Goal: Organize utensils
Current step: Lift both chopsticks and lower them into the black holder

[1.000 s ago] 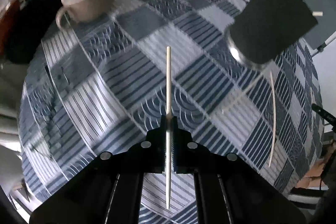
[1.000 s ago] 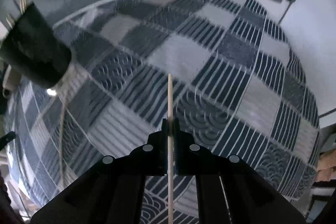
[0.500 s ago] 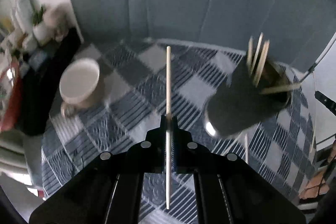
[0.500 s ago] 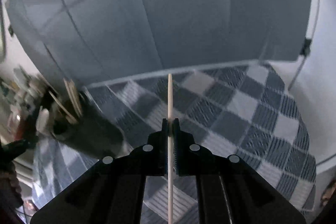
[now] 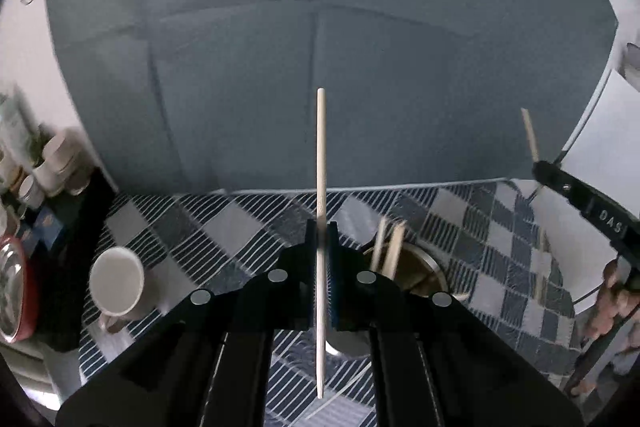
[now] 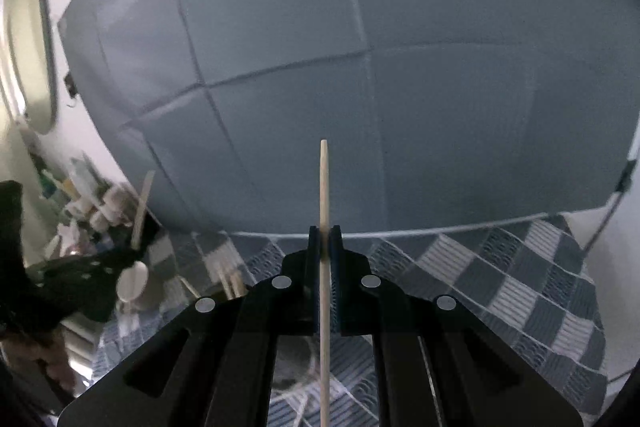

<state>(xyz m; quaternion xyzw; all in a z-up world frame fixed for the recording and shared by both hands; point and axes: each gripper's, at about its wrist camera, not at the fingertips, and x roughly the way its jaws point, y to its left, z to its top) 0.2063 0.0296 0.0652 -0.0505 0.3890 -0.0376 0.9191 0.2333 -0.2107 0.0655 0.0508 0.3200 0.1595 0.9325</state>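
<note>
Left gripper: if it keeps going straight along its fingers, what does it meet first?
Probably the checked tablecloth just short of the grey sofa; the left gripper, clamped on its chopstick, has nothing nearer, though depth is unclear.

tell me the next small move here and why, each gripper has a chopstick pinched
Probably bring the left gripper down and tip its chopstick into the holder just below it. Both grippers are shut on a chopstick held above the checked cloth, the holder already has several sticks standing in it, and the right gripper with its chopstick can follow.
</note>
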